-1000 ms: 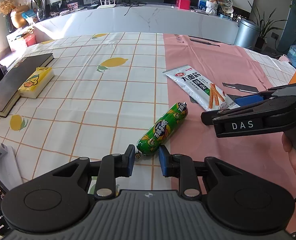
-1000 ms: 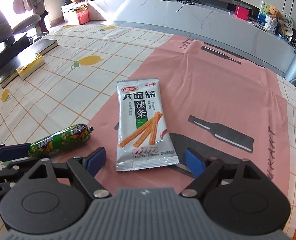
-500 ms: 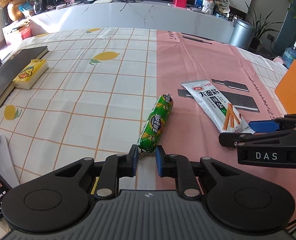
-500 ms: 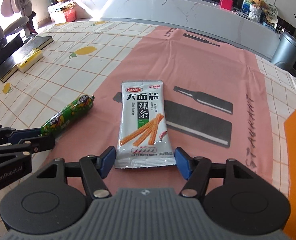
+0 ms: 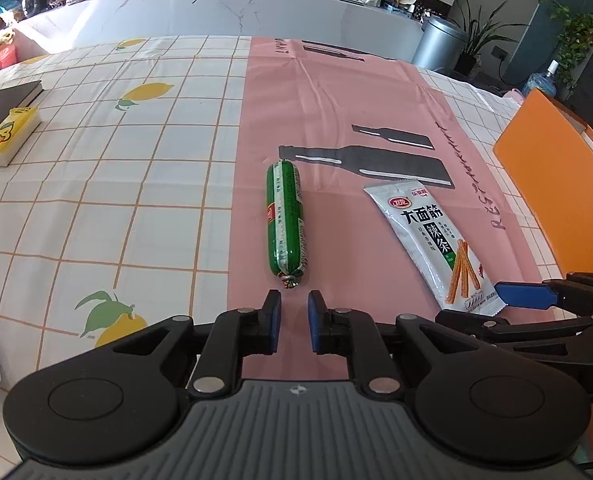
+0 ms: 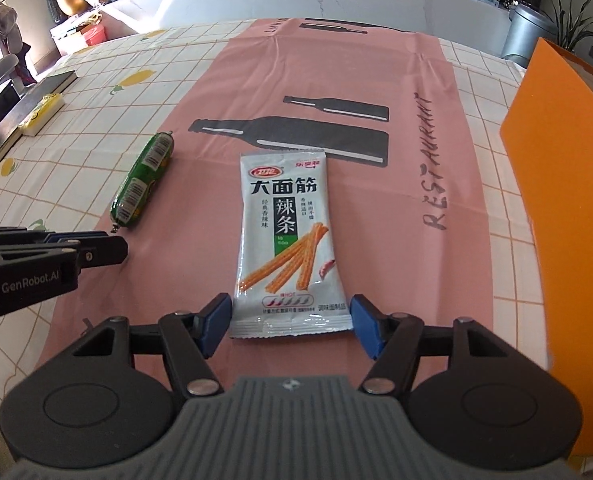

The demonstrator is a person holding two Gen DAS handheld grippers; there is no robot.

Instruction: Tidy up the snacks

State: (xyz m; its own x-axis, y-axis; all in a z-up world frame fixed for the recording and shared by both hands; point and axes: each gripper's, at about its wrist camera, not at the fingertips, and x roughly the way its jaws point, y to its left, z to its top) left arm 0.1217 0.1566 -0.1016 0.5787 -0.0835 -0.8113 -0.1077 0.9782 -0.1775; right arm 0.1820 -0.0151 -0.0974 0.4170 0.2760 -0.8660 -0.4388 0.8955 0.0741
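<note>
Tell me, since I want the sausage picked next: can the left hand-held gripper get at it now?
Probably yes. The green sausage lies just ahead of the left hand-held gripper with nothing between, though its jaws look too narrow and must open first.

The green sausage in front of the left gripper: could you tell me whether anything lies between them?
Nothing visible does. The green sausage lies on bare pink cloth just ahead of the left gripper; the spicy strip packet lies off to its right.
</note>
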